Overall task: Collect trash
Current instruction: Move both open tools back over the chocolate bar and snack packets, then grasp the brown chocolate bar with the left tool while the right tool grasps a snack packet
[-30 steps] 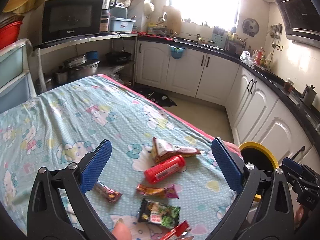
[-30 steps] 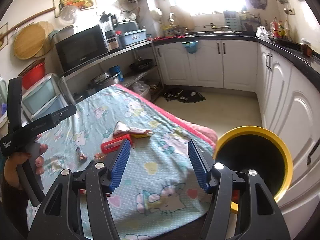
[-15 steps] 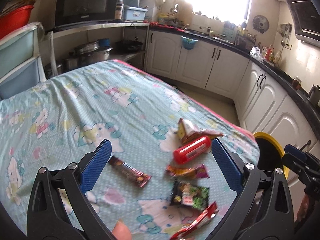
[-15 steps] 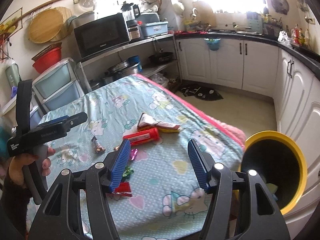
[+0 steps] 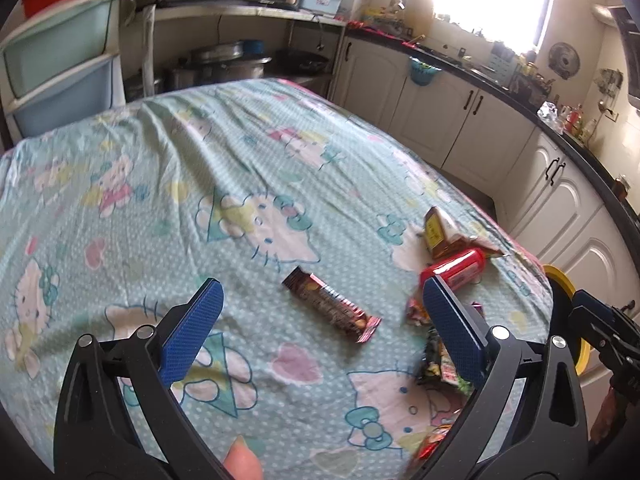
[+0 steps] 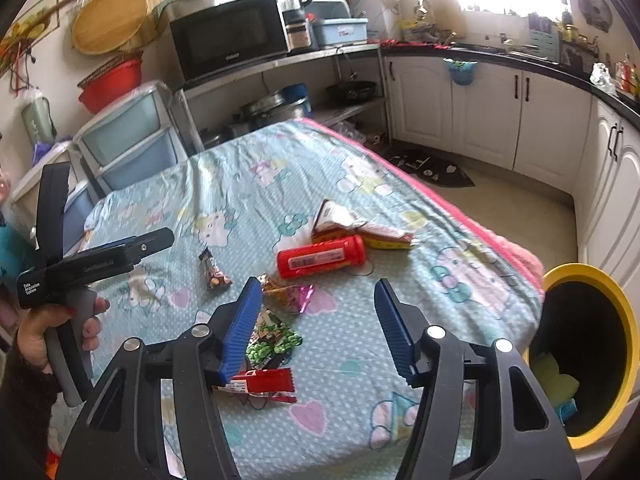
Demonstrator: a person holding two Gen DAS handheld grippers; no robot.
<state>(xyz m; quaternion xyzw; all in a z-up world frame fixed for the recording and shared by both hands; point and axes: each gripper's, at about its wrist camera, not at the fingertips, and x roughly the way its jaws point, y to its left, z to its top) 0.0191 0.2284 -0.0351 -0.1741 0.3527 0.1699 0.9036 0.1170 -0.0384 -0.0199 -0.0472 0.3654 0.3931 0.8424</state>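
Note:
Trash lies on a table covered with a Hello Kitty cloth [image 5: 240, 184]. A brown candy bar wrapper [image 5: 330, 309] lies just ahead of my open, empty left gripper [image 5: 320, 324]. A red cylindrical bottle [image 6: 322, 257], a torn carton [image 6: 352, 226], a pink-orange wrapper [image 6: 288, 293], a green snack packet [image 6: 272, 340] and a red wrapper [image 6: 262, 386] lie near my open, empty right gripper [image 6: 316, 332]. A yellow-rimmed black bin [image 6: 592, 352] stands at the table's right end. The left gripper also shows in the right wrist view [image 6: 100, 256].
White cabinets [image 6: 500, 104] under a black counter run along the far and right walls. A microwave [image 6: 228, 46] on a shelf and plastic drawers [image 6: 132, 140] stand behind the table. A dark mat [image 6: 432, 166] lies on the floor.
My left gripper has moved left over the table, so the candy bar now sits between its fingers. My right gripper has risen and pulled back, showing more of the trash.

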